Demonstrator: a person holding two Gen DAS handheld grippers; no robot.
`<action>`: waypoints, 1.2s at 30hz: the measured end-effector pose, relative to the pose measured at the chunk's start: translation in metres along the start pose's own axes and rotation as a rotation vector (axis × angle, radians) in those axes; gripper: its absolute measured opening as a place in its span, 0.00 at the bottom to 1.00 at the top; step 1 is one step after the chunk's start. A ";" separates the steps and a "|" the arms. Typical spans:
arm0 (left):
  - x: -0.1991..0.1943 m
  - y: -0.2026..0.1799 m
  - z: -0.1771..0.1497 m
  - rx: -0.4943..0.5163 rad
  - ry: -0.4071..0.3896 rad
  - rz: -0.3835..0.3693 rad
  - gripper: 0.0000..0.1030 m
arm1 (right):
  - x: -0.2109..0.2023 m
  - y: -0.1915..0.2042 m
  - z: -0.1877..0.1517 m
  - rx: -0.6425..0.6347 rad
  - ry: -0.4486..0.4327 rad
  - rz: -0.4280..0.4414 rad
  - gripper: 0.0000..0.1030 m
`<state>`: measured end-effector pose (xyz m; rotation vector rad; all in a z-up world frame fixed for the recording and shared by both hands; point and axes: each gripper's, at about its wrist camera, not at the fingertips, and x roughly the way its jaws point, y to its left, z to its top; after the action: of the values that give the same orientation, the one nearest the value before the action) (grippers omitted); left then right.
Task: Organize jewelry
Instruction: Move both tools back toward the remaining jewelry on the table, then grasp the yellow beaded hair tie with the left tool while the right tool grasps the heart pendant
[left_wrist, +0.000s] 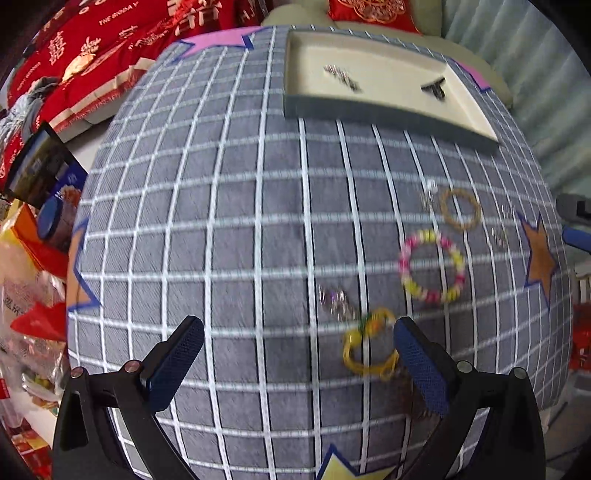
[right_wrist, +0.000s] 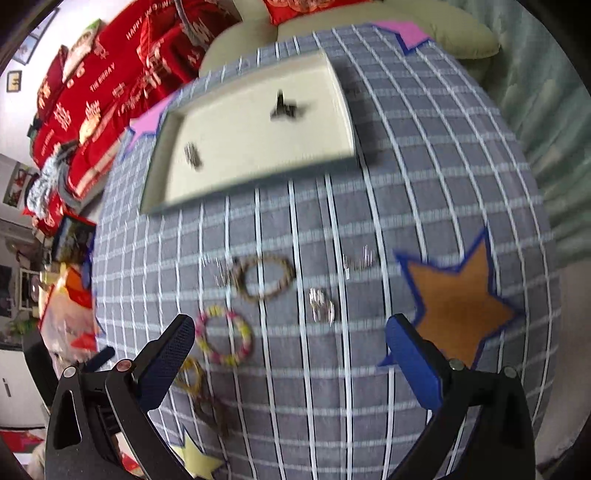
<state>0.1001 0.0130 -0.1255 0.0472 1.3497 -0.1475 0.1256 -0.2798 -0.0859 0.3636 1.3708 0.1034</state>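
Two claws, left claw (left_wrist: 299, 354) and right claw (right_wrist: 290, 347), hover released and empty over the checked surface (left_wrist: 221, 221). Bracelets lie toward its right edge: pink-yellow bracelet (left_wrist: 432, 266), brown bracelet (left_wrist: 461, 208), yellow bracelet (left_wrist: 369, 347). Cream tray (left_wrist: 306, 99) sits at the far edge.

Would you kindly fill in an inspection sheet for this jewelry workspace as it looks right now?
Surface: grey grid cloth with star patches.
Job's things: tray holds two small dark pieces; pink-yellow bracelet, brown bracelet, yellow bracelet and silver bits lie loose on the cloth.
Clutter: boxes and bags beside the table.
Grippers: left gripper and right gripper open, empty.
Cables: nothing seen.
Surroundings: red cushions, pale green curtain.
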 end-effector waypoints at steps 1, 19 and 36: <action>0.001 0.000 -0.003 0.002 0.005 -0.001 1.00 | 0.003 0.000 -0.008 -0.003 0.016 -0.004 1.00; 0.029 -0.023 -0.009 0.039 0.039 -0.039 0.82 | 0.046 -0.021 -0.007 -0.020 0.048 -0.166 0.93; 0.034 -0.047 -0.025 0.057 0.027 -0.042 0.58 | 0.082 0.020 0.003 -0.160 0.041 -0.298 0.53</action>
<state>0.0770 -0.0336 -0.1616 0.0690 1.3739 -0.2210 0.1480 -0.2381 -0.1563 0.0218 1.4325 -0.0259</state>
